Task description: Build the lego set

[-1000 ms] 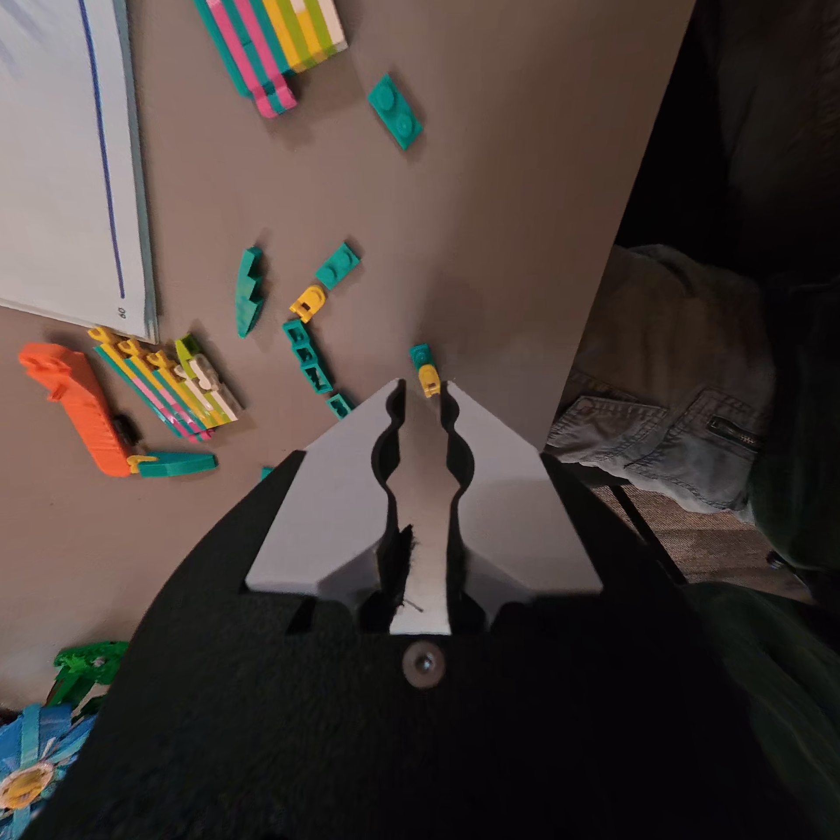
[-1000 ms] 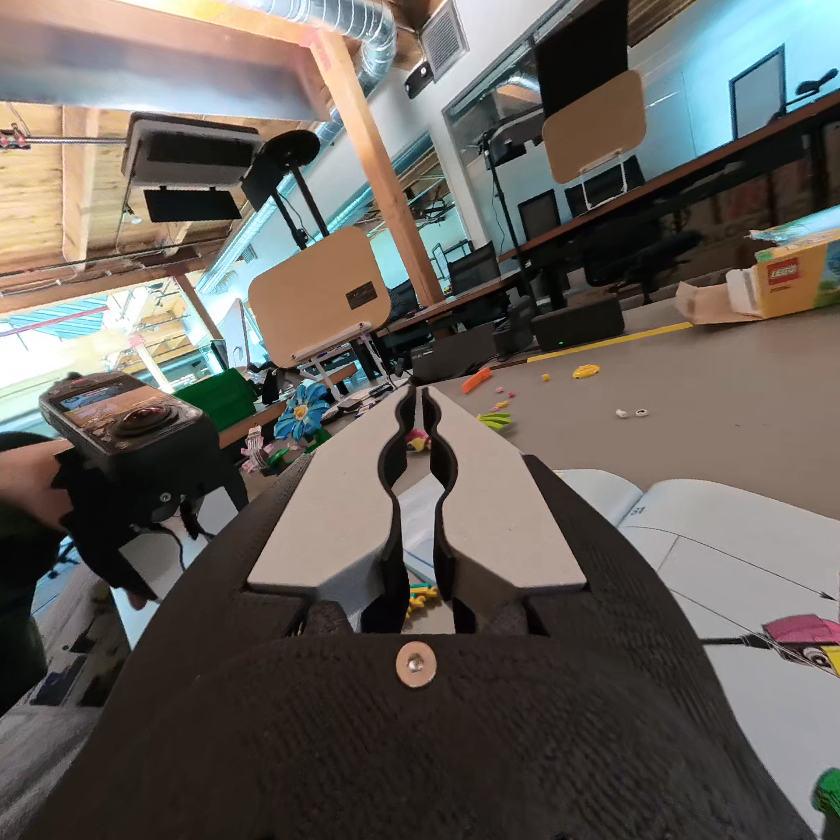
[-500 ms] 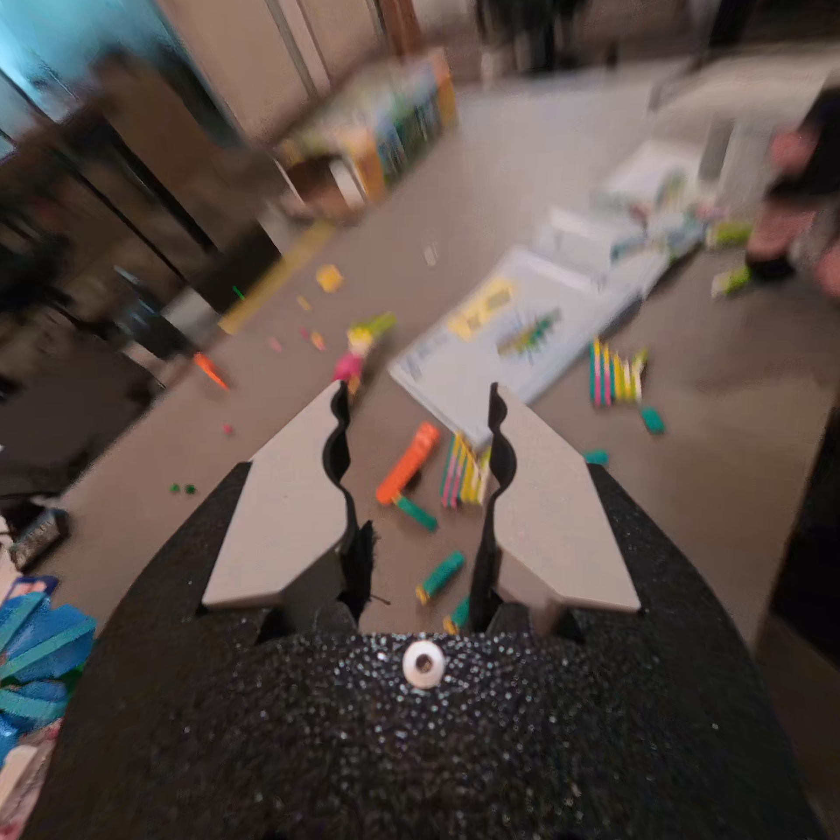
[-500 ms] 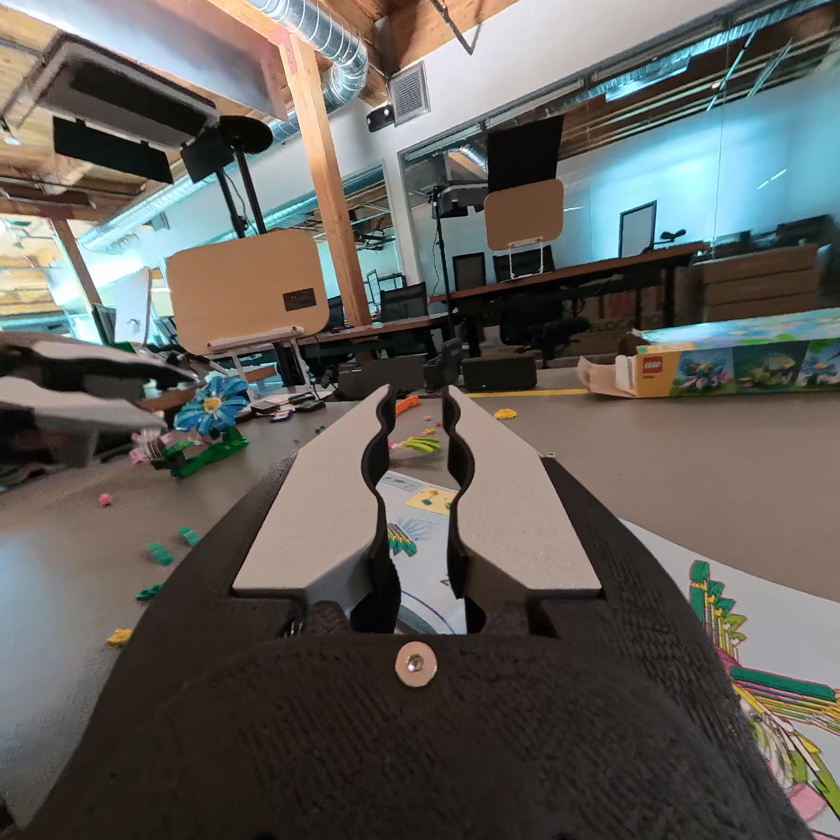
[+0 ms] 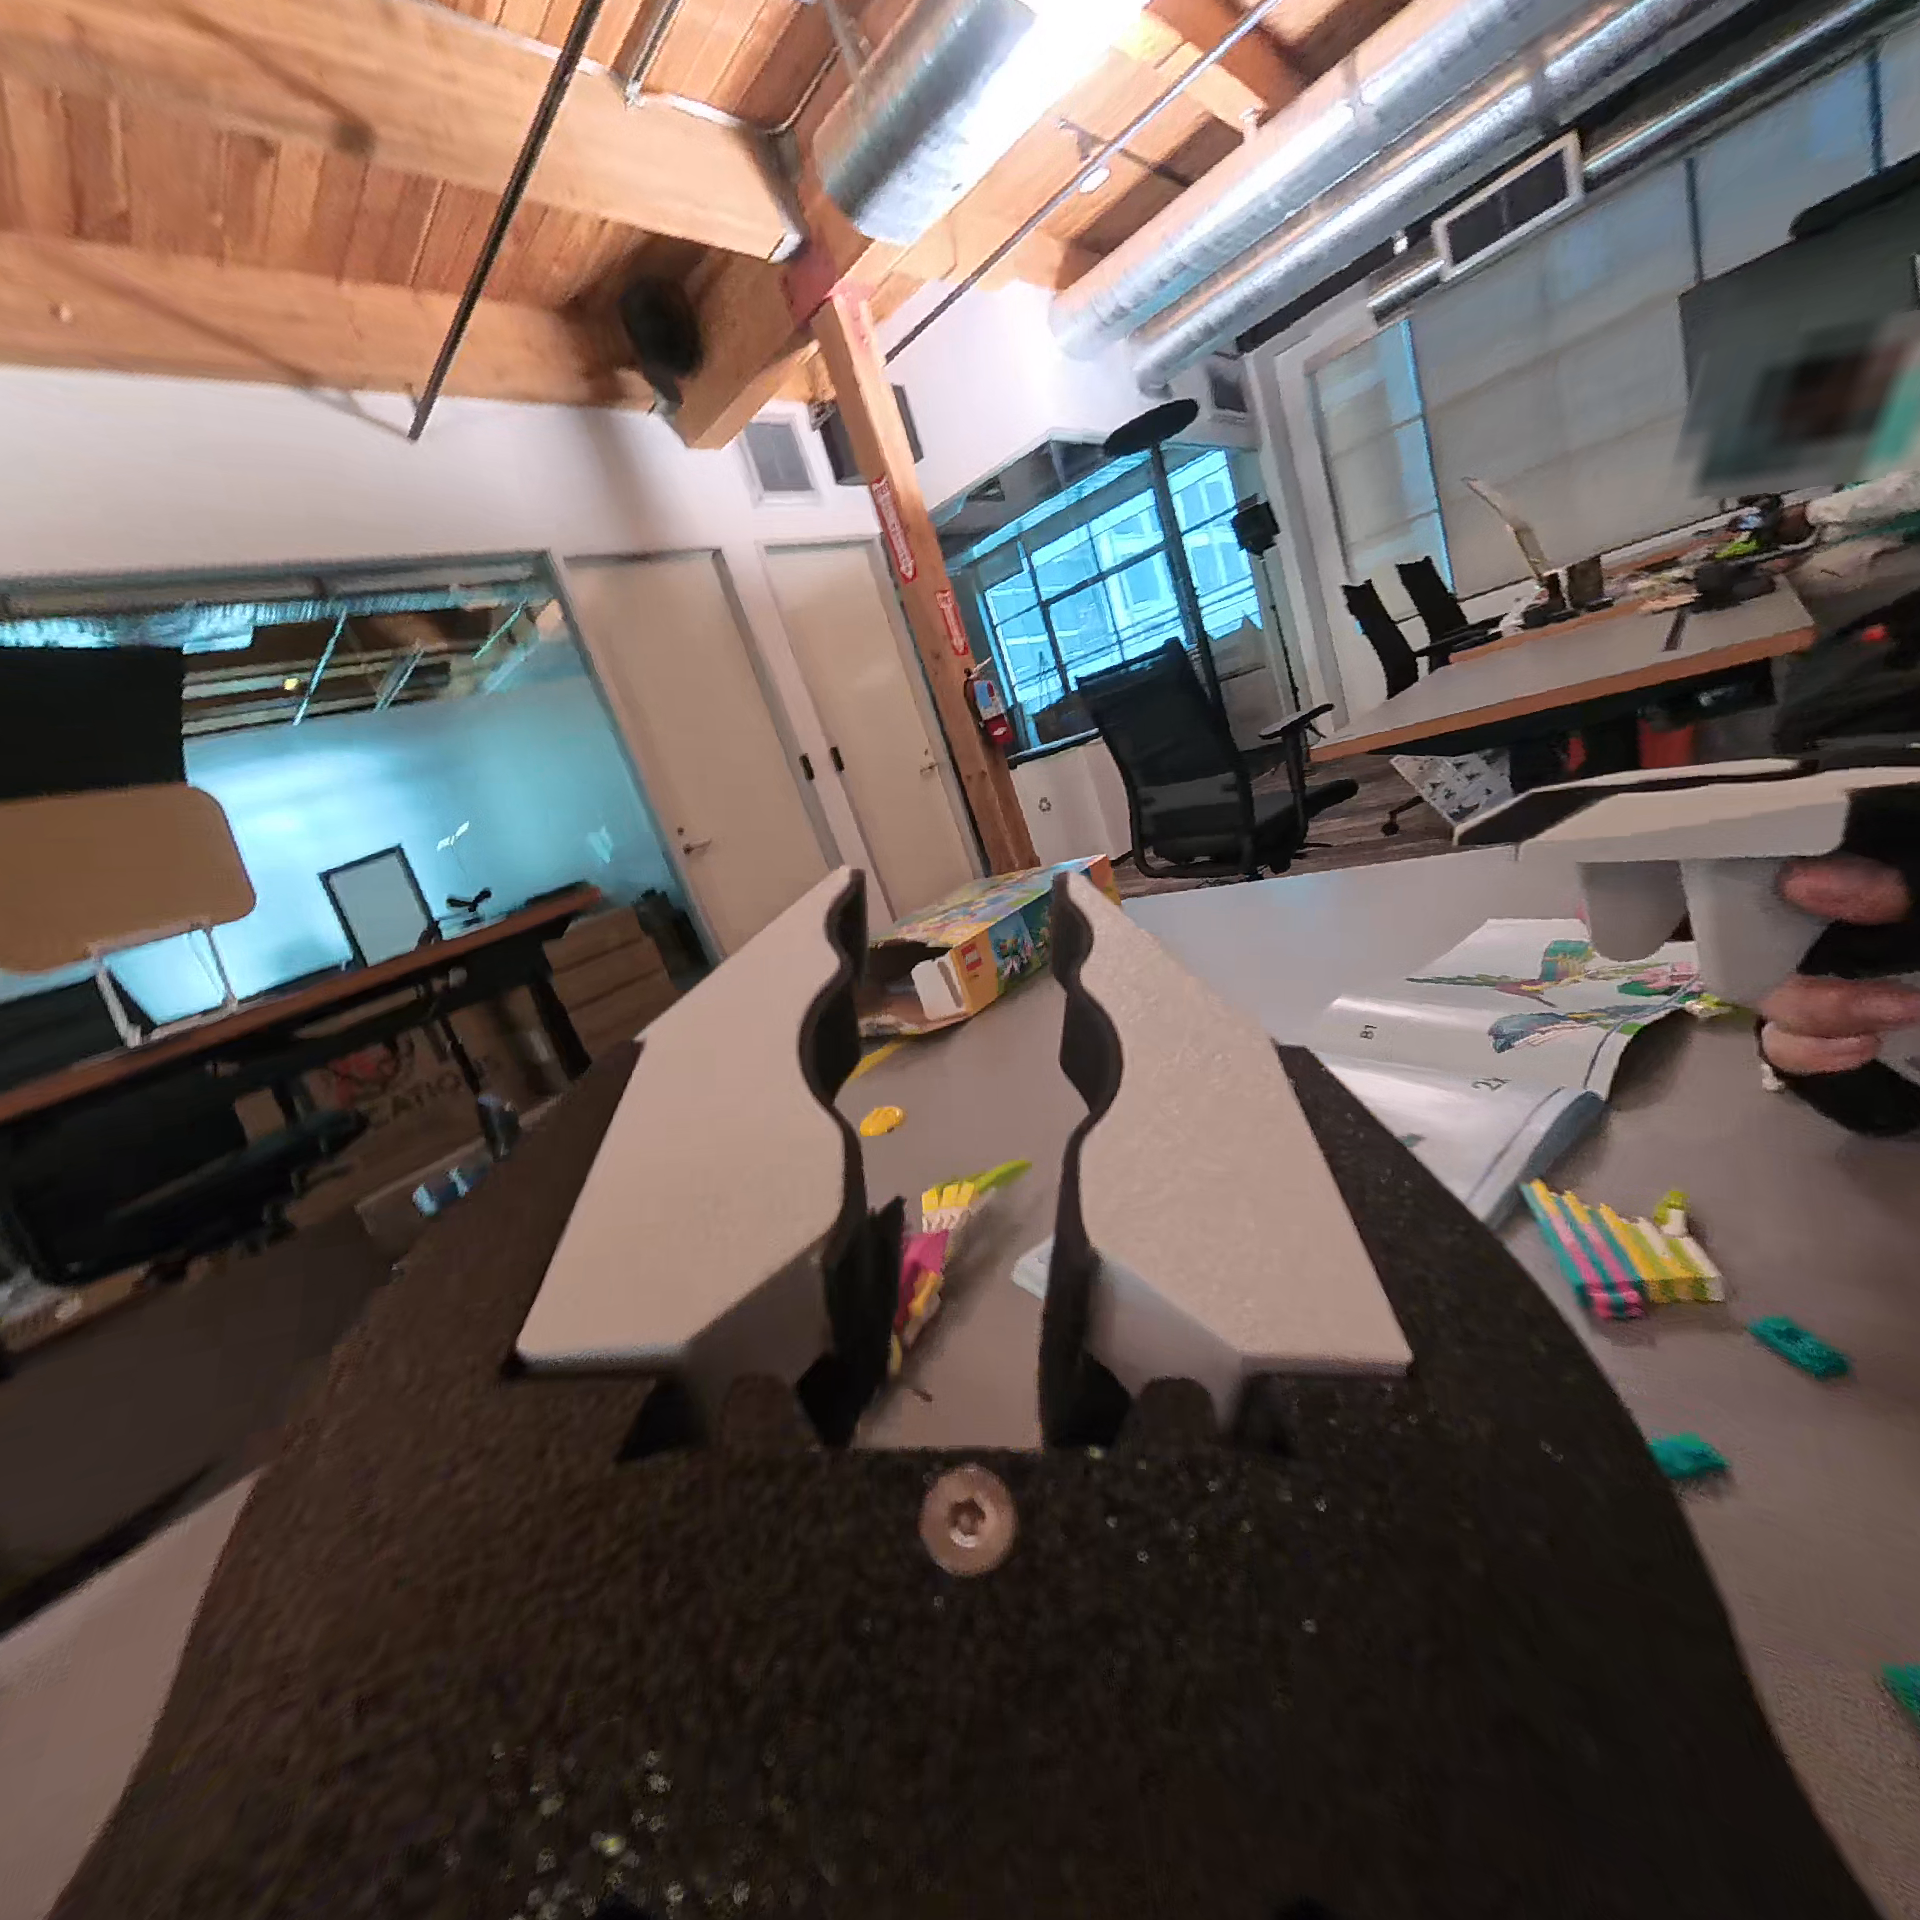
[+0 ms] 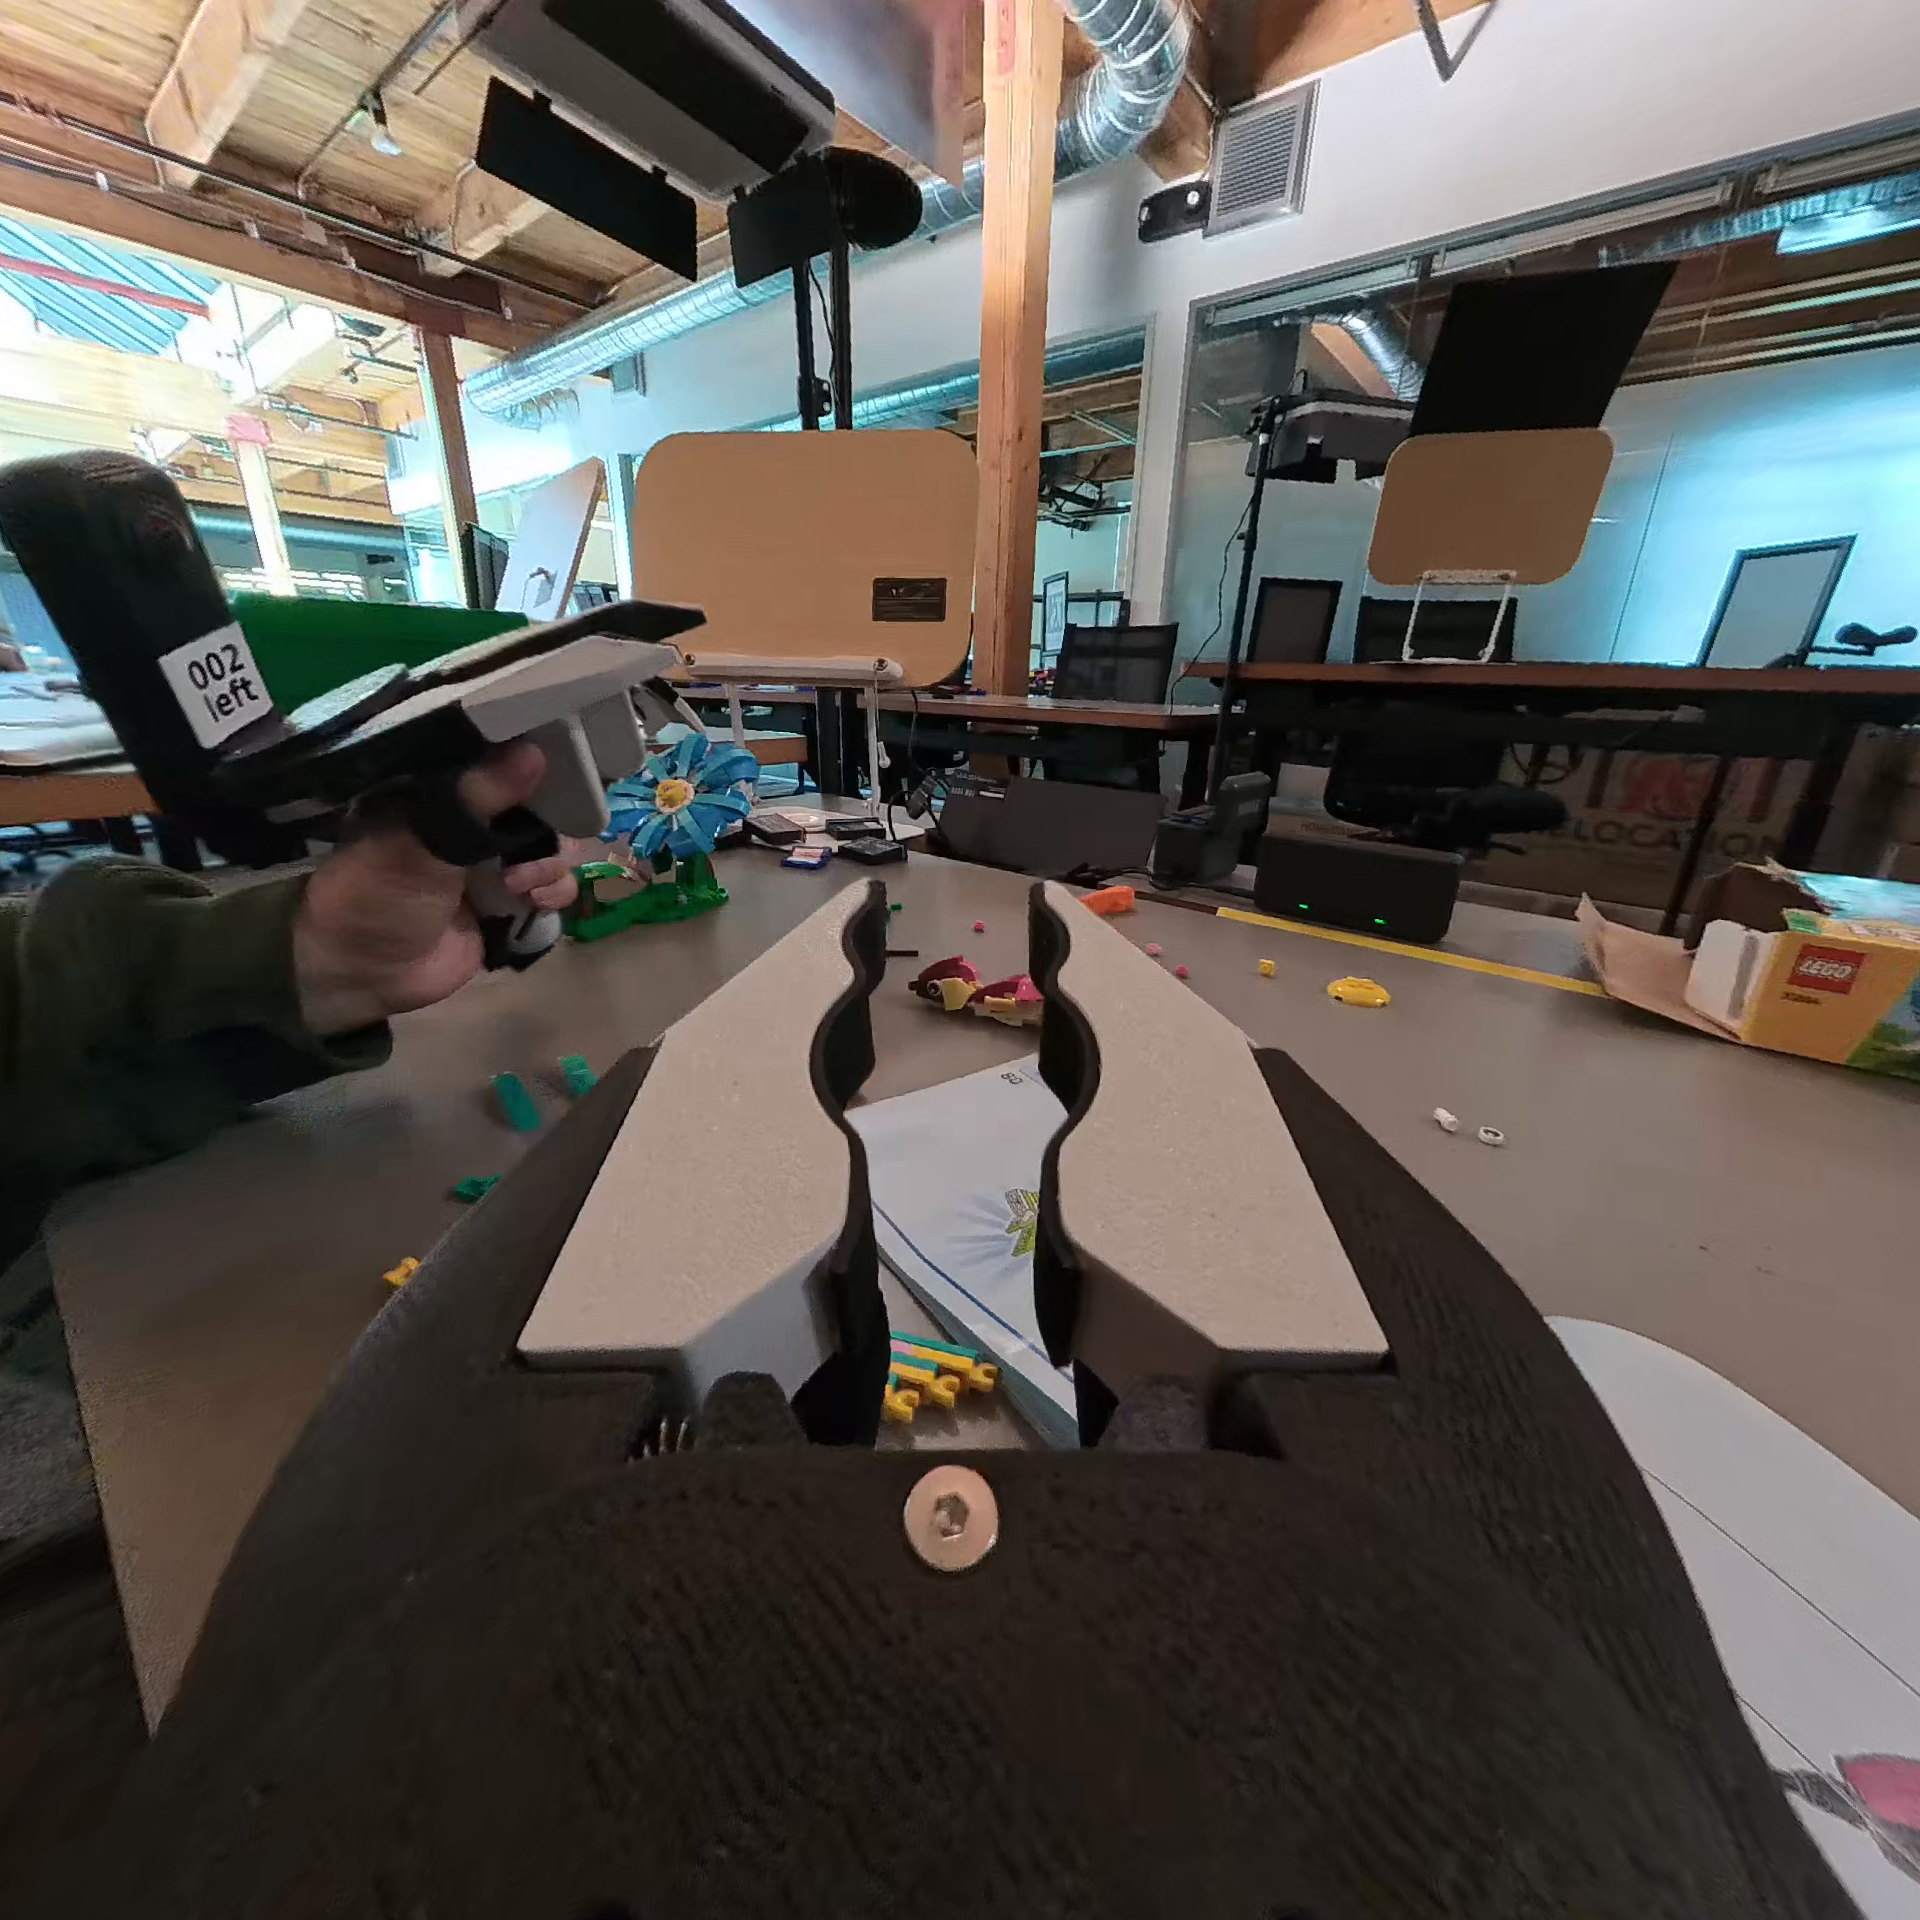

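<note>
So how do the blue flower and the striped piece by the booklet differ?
The blue flower stands upright on a green base, while the striped piece lies flat on the table. The flower is mostly blue with a yellow centre; the striped piece is pink, teal, yellow and white. Both are built from bricks and untouched by either tool.

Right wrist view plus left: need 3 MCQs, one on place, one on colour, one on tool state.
1. Where does the blue flower model stand?
A. on the open booklet
B. on the table, beyond the hand holding the left tool
C. inside the box

2. What colour is the round piece lying near the cardboard box?
A. yellow
B. blue
C. black

3. What state is the right tool in?
A. shut on a brick
B. shut, empty
C. open, empty

Key: 1 B, its green base rests on the tabletop past that hand. 2 A, it shows plain yellow. 3 C, a clear gap shows between its fingers.
</note>
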`<state>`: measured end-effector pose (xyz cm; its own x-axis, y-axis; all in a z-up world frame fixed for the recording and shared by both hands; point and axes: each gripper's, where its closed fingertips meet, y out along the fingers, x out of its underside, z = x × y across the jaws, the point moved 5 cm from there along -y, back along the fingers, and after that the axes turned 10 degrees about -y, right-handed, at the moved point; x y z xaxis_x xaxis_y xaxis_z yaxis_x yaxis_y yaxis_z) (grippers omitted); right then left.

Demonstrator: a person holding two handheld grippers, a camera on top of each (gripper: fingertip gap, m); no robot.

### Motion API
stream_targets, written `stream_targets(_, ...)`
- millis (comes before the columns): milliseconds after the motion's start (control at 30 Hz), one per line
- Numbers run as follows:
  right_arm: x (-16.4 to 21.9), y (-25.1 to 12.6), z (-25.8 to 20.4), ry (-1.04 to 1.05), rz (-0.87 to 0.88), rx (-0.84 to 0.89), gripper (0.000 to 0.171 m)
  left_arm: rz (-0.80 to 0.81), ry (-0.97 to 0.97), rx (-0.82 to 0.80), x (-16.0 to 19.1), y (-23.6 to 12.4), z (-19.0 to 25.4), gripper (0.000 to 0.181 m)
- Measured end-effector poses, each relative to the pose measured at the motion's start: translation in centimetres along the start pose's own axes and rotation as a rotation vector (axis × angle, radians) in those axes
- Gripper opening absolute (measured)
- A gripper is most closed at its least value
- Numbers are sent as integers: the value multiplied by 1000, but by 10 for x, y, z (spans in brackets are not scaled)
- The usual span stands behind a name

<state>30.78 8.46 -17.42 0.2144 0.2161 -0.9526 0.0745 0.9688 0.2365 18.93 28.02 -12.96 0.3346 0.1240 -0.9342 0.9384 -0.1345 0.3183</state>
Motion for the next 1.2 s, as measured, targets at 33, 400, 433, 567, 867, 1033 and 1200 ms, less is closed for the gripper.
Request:
stream_targets(33, 1, 1, 0, 1, -8, 1, 26, 18, 16, 17, 2, 3, -1, 32)
stream_targets(400, 8, 7, -7, -113, -94, 33, 23, 119, -37, 108, -1, -7, 10, 33)
stream_targets(433, 8, 7, -7, -132, -102, 37, 22, 119, -16, 115, -1, -7, 12, 33)
stream_targets(567, 9, 6, -4, -159, -132, 91, 21, 149, 127, 101, -7, -13, 13, 24)
stream_targets(867, 8, 5, -1, -120, -104, 86, 20, 141, -33, 134, 6, -4, -2, 25)
stream_targets(1033, 6, 4, 2, -97, -78, 97, 20, 140, -54, 161, 6, -6, 0, 24)
stream_targets(1200, 7, 6, 7, -50, -65, 91, 20, 118, -20, 170, 7, -8, 3, 24)
